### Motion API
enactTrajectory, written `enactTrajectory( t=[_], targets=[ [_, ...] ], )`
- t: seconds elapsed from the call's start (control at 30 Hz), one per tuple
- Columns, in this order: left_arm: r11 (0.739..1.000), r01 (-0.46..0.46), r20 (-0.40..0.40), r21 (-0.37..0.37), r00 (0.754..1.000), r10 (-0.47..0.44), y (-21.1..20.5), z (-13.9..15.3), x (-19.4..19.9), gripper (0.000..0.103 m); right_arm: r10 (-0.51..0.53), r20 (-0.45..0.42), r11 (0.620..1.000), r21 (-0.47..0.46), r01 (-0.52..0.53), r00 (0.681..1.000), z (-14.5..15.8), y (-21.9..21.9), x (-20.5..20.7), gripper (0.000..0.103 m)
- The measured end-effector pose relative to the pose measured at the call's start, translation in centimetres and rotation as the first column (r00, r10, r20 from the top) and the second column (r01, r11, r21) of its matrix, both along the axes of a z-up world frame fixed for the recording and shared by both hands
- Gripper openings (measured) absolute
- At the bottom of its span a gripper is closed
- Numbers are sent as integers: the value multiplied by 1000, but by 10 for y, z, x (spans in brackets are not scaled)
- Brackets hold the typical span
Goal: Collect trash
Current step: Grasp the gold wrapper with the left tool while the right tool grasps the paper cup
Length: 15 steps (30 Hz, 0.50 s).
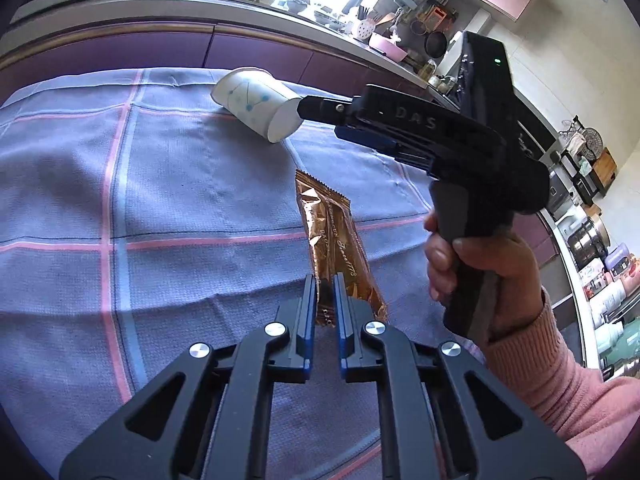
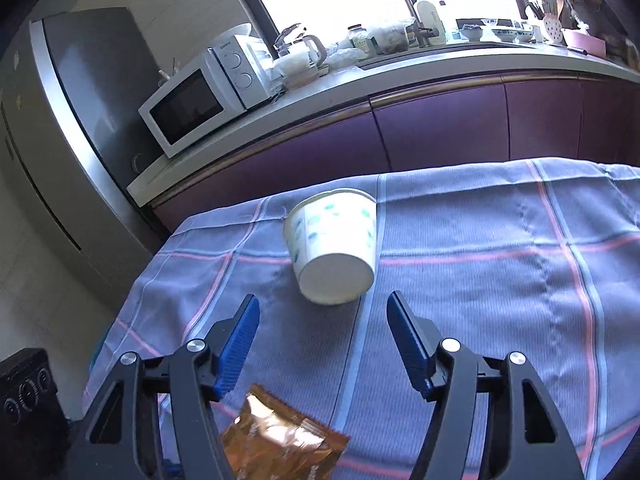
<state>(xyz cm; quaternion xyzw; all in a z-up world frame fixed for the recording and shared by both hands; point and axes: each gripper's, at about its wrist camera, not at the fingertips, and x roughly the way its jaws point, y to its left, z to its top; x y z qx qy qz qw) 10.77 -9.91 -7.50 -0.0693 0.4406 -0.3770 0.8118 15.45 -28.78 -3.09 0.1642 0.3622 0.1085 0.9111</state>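
Observation:
A copper-coloured foil snack wrapper [image 1: 336,232] lies lengthwise on the checked tablecloth [image 1: 180,200]. My left gripper [image 1: 324,292] is shut on its near end, which is pinched between the blue pads. A white paper cup [image 2: 332,248] with blue-green marks lies on its side near the table's far edge, base toward me. My right gripper [image 2: 322,307] stands open just short of the cup's base, with nothing between its fingers. In the left wrist view the right gripper [image 1: 306,110] reaches the cup [image 1: 256,104] from the right, held by a hand in a pink sleeve. The wrapper [image 2: 280,436] shows below the right gripper.
Behind the table runs a kitchen counter [image 2: 400,68] with purple cabinet fronts, carrying a white microwave [image 2: 200,100], a kettle and dishes. A grey fridge [image 2: 80,100] stands at the left. Shelves of jars and pots [image 1: 600,280] line the right wall.

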Motion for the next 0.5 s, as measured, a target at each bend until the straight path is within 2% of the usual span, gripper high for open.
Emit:
enactTrajectory(
  t=[0.1, 0.2, 0.37, 0.47, 0.5],
  targets=[
    [999, -33, 16, -6, 999, 33, 15, 4, 0, 8, -12, -16, 999, -32, 11, 1000, -3, 6, 21, 72],
    [998, -65, 17, -23, 998, 65, 31, 7, 0, 7, -24, -39, 998, -53, 22, 999, -10, 9, 37, 72],
    [991, -120, 12, -57, 993, 121, 60, 8, 1, 6, -18, -61, 999, -36, 16, 998, -15, 12, 51, 72],
    [986, -152, 11, -70, 988, 153, 75, 8, 1, 6, -23, -64, 999, -34, 21, 998, -17, 12, 54, 67],
    [984, -160, 11, -72, 987, 161, 78, 9, -1, 6, -23, -67, 999, -31, 21, 997, -18, 12, 54, 60]
  ],
)
